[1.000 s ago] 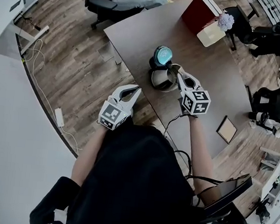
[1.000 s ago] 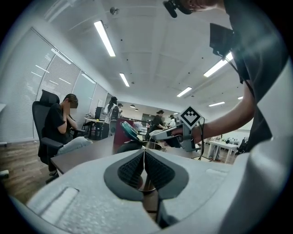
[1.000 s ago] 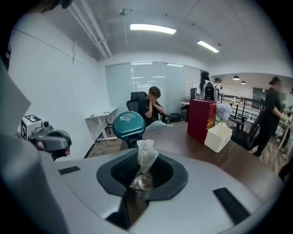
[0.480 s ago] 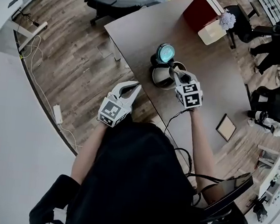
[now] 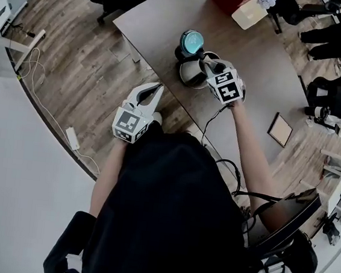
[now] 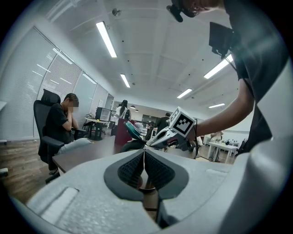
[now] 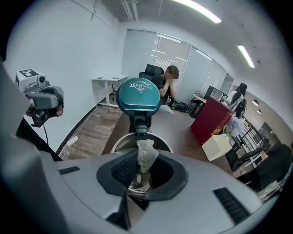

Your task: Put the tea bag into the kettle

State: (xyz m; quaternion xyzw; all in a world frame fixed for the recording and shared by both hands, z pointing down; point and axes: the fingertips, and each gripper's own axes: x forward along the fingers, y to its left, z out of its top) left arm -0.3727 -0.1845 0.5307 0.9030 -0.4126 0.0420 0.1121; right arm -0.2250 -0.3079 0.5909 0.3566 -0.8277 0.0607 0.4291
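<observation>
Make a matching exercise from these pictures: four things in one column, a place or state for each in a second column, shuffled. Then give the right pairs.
Things
1. tea bag
2. kettle lid
3. left hand-held gripper
4. red box

Places or states
A. teal, flipped open
B. shut, with nothing held
C. pinched in the right hand-held gripper above the mouth of the kettle
D. at the far end of the table

Pairs: 1-C, 2-A, 3-B, 4-D
</observation>
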